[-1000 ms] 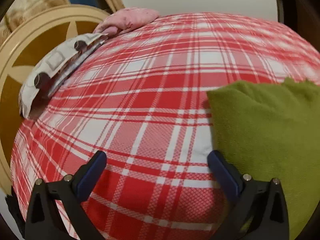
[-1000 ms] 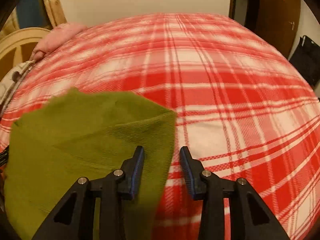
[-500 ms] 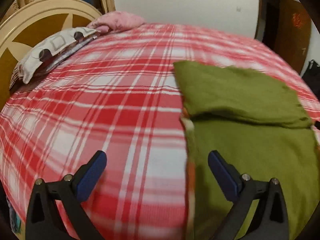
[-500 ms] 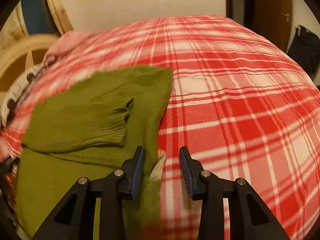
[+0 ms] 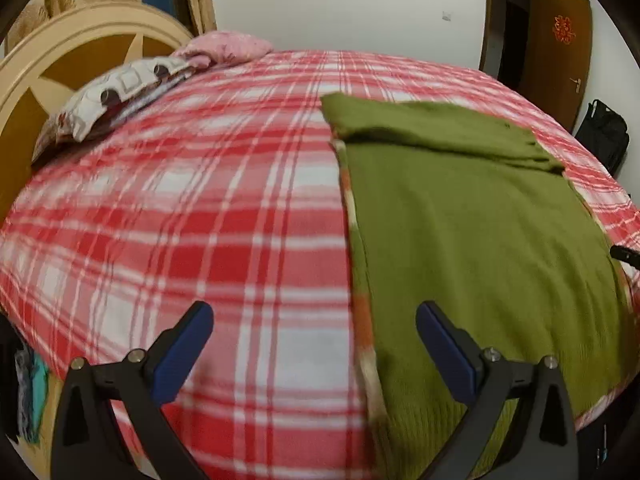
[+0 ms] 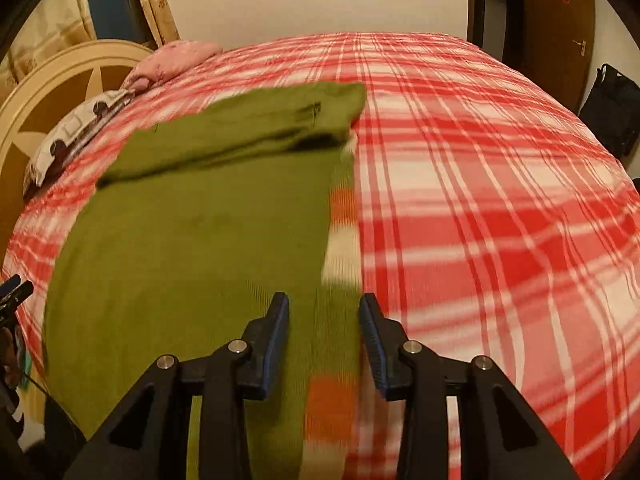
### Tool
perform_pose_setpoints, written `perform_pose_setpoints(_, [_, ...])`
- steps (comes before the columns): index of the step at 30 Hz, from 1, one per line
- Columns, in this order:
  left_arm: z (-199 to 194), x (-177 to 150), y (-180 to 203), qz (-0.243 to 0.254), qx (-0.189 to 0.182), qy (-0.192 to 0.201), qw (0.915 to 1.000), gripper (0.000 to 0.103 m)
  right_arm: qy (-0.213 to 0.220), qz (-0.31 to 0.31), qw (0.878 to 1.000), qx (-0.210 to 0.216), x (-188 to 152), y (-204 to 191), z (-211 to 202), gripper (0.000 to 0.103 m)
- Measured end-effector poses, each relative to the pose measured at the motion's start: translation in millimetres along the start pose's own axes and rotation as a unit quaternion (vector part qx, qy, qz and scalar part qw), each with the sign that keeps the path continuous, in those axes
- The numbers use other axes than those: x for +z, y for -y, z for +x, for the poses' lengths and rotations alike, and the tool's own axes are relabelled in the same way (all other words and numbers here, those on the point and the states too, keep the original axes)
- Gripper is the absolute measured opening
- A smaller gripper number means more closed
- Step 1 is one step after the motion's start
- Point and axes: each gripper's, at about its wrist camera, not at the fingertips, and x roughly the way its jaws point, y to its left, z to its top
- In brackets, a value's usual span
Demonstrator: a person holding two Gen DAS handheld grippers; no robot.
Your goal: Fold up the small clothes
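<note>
Two handheld grippers are hovering over a bed covered by a red and white plaid blanket [image 5: 200,208]. A green sweater [image 5: 472,232] is lying flat on the blanket, its far end folded over with a ribbed cuff showing, and a strip of orange and white running along one side edge. The left gripper [image 5: 314,346] is standing wide open with nothing between its blue pads, just beside the sweater's edge. The right gripper [image 6: 323,338] is standing partly open above the sweater's near edge, gripping nothing. A patterned pillow [image 5: 116,100] and a pink pillow [image 5: 228,46] are resting by the headboard [image 5: 60,56].
</note>
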Motion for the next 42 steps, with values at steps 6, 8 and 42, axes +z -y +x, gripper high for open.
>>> perform_pose_setpoints(6, [-12.8, -26.3, 11.4, 0.003, -0.017, -0.02, 0.9997, 0.102, -0.001, 0.006, 1.0, -0.005, -36.1, -3.5, -15.0, 0.038])
perform_pose_setpoints(8, [-13.7, -32.6, 15.4, 0.0, -0.026, -0.027, 0.9993, 0.102, 0.002, -0.001, 1.0, -0.011, -45.7, -6.2, -20.2, 0.038])
perform_pose_setpoints(42, [-8.1, -77.4, 35.9, 0.016, -0.075, -0.113, 0.9906, 0.094, -0.017, 0.015, 1.0, 0.01, -120.5, -13.4, -60.5, 0.039])
